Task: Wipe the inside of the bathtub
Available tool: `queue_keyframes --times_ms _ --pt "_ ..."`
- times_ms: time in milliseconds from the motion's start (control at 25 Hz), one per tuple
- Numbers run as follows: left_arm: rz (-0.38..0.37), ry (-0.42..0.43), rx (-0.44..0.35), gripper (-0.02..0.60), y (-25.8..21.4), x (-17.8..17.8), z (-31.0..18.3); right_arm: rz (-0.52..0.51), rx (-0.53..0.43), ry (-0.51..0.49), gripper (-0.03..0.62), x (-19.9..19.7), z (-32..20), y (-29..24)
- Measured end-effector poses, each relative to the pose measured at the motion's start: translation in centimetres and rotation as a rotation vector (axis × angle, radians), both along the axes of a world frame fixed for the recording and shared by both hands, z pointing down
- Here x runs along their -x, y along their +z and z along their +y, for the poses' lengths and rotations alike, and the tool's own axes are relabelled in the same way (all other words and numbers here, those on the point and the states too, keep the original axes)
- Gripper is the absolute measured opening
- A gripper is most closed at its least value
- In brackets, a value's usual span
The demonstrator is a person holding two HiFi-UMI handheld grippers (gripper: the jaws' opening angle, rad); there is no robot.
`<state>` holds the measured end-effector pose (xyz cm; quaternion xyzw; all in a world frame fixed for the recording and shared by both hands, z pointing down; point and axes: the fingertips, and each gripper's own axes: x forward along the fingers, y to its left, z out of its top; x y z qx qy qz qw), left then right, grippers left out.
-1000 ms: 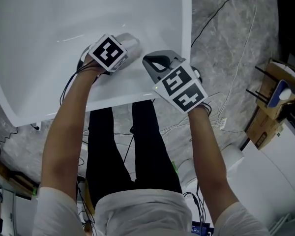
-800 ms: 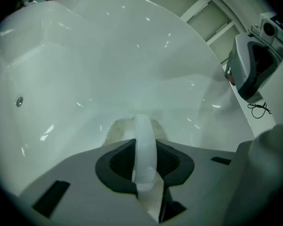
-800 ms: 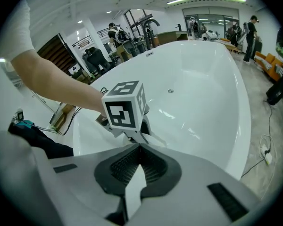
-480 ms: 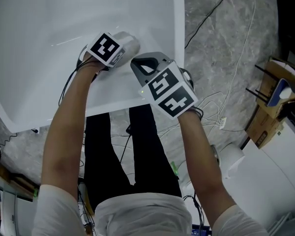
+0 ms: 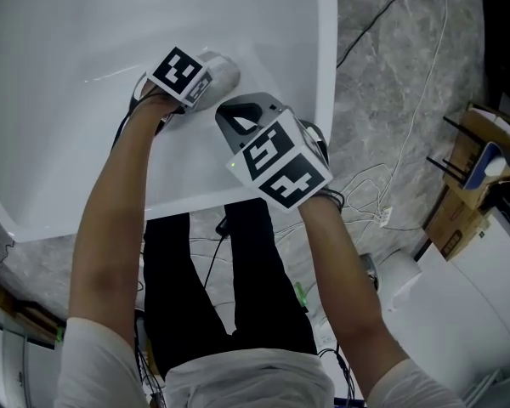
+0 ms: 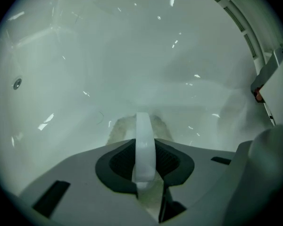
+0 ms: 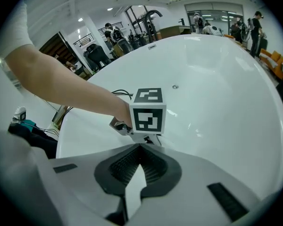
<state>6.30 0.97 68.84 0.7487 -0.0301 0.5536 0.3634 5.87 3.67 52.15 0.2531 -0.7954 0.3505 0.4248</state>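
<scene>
Reaching over the near rim of the white bathtub (image 5: 85, 126), the left tongs (image 6: 144, 126) are clamped shut on a pale, off-white cloth (image 6: 119, 127), which bunches out past their tips and lies against the tub's smooth inner wall low down in the basin. A small round metal fitting (image 6: 17, 83) sits on the tub wall well off to the left of the cloth in the left gripper view. The right tongs (image 7: 139, 147) are closed on themselves, with nothing between them, and are held over the tub's near edge just beside the left ones; whether they touch the rim cannot be told. From the right gripper view, the left tongs' marker cube (image 7: 148, 109) stands directly ahead, with the person's left forearm (image 7: 70, 91) running to it across the rim. In the head view the person stands at the tub's outer side in black trousers (image 5: 187, 262) on a grey marbled floor (image 5: 391, 100), where white cables (image 5: 382, 177) trail to the right.
</scene>
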Motion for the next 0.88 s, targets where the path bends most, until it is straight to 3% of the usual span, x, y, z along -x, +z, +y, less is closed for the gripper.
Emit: queue_keyframes --times_ms 480,880 --pt "-0.045 -0.051 0.020 0.097 1.7 3.0 -1.0 -0.002 0.031 -0.037 0.020 2.2 -0.5 1.5" --pt "-0.068 -0.090 0.008 0.097 1.9 7.8 -1.7 0.014 0.020 -0.117 0.020 4.3 -0.3 4.1"
